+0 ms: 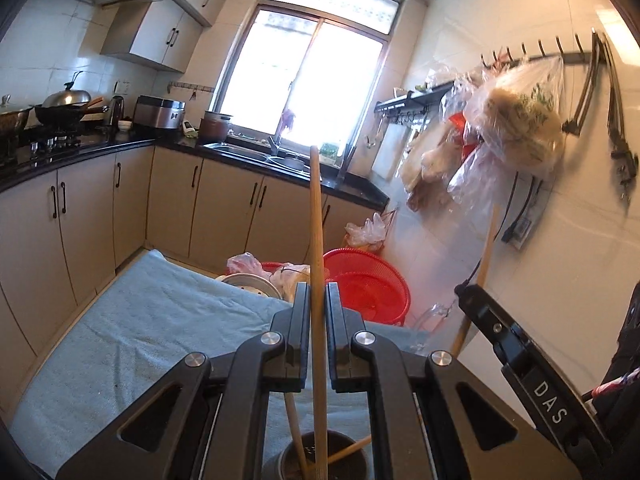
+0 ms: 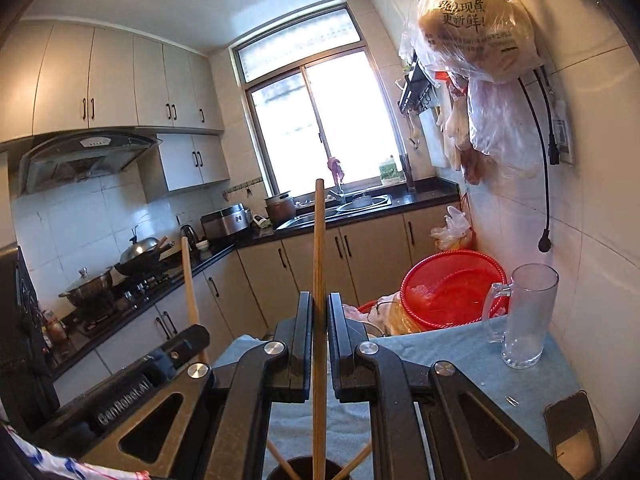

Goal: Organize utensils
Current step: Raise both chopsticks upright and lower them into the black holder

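Left wrist: chopstick (image 1: 317,216) pinched upright between closed jaws.

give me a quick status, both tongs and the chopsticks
Left tongs shut on a chopstick. Right tongs shut on another chopstick. Both above the dark holder cup, more sticks inside. Nothing in the way.

left tongs (image 1: 318,296): clamped, raised, tilted slightly down | right tongs (image 2: 320,306): clamped, raised alongside
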A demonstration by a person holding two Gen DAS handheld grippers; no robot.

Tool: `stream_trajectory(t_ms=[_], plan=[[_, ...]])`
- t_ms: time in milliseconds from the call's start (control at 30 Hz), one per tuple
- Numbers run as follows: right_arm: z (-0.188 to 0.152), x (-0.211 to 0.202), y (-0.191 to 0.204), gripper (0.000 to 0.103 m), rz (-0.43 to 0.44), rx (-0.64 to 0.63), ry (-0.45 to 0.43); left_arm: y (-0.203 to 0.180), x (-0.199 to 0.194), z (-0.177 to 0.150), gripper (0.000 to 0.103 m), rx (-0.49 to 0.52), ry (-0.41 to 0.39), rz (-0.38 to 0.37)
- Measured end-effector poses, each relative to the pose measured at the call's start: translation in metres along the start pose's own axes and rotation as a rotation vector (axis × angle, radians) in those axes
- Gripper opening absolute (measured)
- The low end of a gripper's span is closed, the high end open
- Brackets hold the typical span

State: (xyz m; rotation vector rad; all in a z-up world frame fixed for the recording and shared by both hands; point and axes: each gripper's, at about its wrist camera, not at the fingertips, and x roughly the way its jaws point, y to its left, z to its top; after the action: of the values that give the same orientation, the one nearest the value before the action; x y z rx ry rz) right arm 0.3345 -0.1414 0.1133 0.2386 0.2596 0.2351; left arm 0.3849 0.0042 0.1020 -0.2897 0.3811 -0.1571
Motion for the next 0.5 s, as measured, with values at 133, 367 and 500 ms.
stream_trajectory(t_ms=[133, 367, 500], plan=[[-0.012, 0.01, -0.003, 0.008, -0.006, -0.006, 0.014, 0.003, 0.013, -0.011, 0.007, -0.002, 0.023, 0.002], [-0.025, 0.016, -0.012, 0.008, -0.024, 0.008, 0.056, 0.005, 0.023, -0.023, 0.007, 0.009, 0.043, 0.029], [-0.029, 0.014, -0.014, 0.009, -0.018, 0.024, 0.067, 0.005, 0.022, -0.027, 0.007, 0.019, 0.064, 0.037]])
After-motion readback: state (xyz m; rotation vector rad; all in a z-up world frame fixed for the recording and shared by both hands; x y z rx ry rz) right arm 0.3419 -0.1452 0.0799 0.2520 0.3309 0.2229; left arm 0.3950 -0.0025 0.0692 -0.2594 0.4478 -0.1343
